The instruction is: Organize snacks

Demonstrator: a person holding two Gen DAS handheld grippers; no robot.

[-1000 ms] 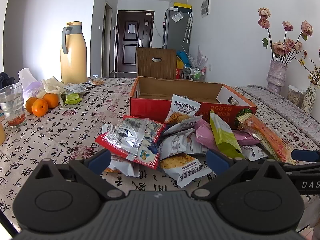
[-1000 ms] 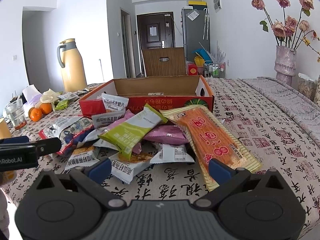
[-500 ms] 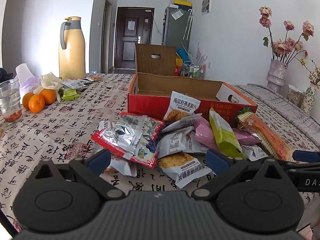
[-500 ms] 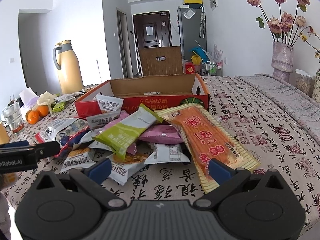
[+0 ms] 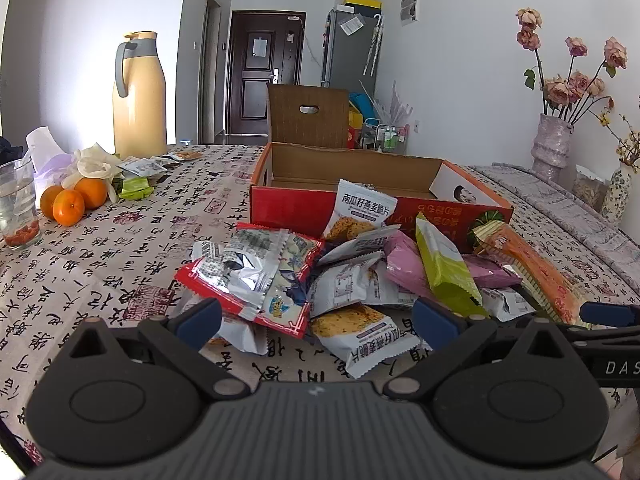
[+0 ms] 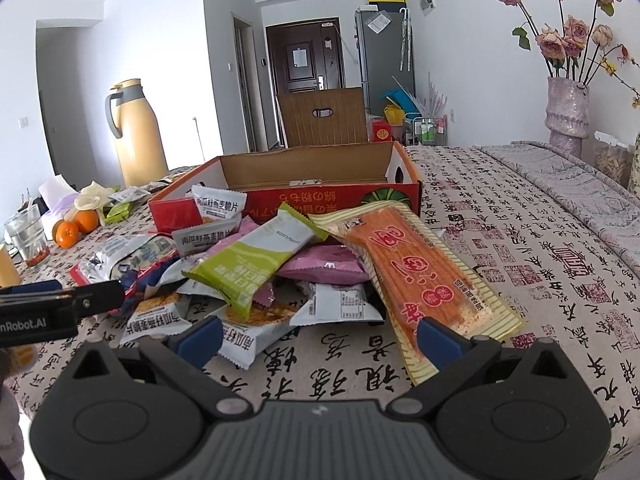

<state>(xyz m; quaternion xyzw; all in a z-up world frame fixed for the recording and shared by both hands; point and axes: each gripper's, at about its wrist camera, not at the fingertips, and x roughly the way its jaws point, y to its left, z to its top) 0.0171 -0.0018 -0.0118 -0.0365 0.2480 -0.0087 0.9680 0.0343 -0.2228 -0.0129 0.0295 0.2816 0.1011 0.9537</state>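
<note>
Calligraphy-print cloth covers the table (image 5: 120, 264) where a heap of snack packets (image 5: 352, 280) lies tumbled against the near wall of an open red cardboard box (image 5: 296, 200), nothing yet inside that the frames show. Both tools wait just short of the heap: the left gripper (image 5: 316, 316) and the right gripper (image 6: 318, 336) each stand with jaws spread wide and nothing between them. Nearest the right gripper is the long orange packet (image 6: 424, 272), leaning on the pile below the box's right corner; the silver-and-red pouch (image 5: 252, 276) lies nearest the left. A sound first pick would likely be a top packet, pinched at a flat sealed edge and lifted clear of the box wall before release. Right of the box the cloth runs bare and open; left of it sit oranges (image 5: 72, 204) and a glass (image 5: 18, 204), well apart.
</note>
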